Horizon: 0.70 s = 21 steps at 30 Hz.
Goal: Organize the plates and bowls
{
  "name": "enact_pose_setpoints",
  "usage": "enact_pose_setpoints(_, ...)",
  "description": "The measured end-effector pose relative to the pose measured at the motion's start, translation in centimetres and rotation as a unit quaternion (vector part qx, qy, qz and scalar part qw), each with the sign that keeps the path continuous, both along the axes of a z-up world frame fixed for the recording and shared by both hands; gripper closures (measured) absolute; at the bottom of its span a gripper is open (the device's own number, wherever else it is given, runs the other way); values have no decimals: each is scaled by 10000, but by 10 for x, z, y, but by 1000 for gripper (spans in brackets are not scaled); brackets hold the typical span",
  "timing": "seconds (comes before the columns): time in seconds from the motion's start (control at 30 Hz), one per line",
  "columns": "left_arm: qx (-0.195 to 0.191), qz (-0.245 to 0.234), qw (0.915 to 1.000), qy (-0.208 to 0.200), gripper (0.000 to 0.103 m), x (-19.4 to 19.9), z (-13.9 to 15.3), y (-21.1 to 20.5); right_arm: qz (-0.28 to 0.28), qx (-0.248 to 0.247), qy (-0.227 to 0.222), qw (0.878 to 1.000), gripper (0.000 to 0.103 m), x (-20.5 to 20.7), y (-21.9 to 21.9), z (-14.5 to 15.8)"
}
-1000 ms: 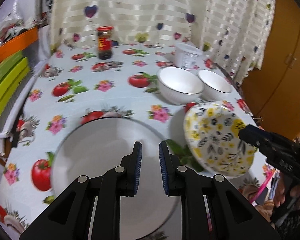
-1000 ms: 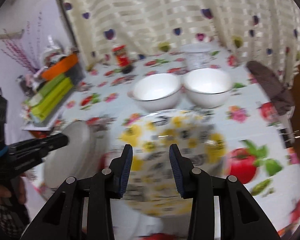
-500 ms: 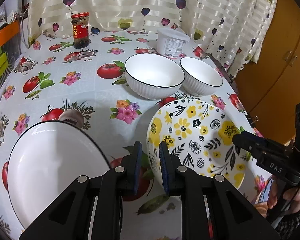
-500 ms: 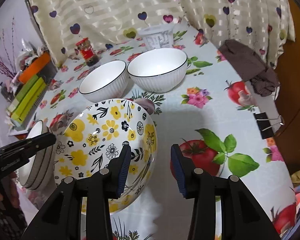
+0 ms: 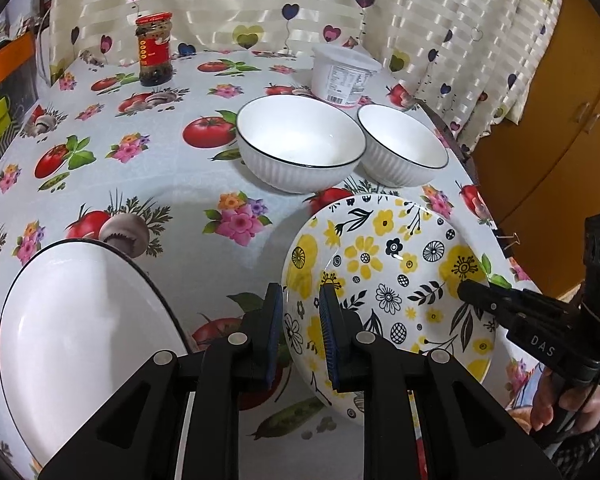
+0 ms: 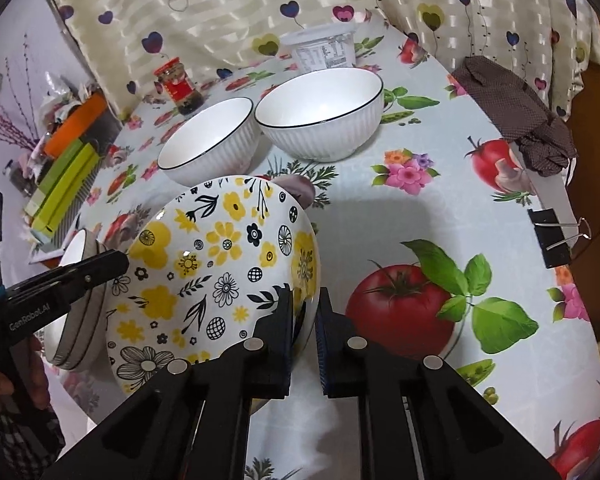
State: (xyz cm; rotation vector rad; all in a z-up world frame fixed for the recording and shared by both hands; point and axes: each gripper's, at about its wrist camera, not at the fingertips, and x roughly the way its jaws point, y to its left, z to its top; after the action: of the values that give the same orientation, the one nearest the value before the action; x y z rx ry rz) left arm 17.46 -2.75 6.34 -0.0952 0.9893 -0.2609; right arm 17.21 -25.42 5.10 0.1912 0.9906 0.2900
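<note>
Both tongs (image 5: 299,330) (image 6: 303,332) pinch the empty floral plate's (image 6: 220,264) rim.

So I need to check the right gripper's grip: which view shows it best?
Right wrist: the right gripper pinches the floral plate at its rim. The left wrist view shows it only side-on.

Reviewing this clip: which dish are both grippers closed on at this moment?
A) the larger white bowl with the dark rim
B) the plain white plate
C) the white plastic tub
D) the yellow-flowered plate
D. The left gripper straddles one edge of the yellow-flowered plate and the right gripper pinches its opposite rim; the white bowls, white plate and tub sit untouched.
</note>
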Motion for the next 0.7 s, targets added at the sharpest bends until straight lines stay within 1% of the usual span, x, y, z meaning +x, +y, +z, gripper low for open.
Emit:
enact_pose_setpoints(0.23,-102,-183,9998,31,83,-7,0,-12,-96,38,67,9999,93,-7,-16,1)
enact_pose_setpoints(0.37,-64,-278,9996,21,83,-12,0,-20,-168,1,98,9998,93,-10,-23,2)
enact_pose_setpoints(0.57,-106,-336,9994,22,83,-16,0,-20,-154,-16,90,9998,93,-12,-26,2)
enact_pose_setpoints(0.67,-244,-344,9991,89,83,-14,0,-16,-188,64,86,9998,92,-13,-27,3)
enact_pose_setpoints(0.7,-249,-341,9991,80,83,-13,0,-15,-236,101,74,9996,90,-13,-29,3)
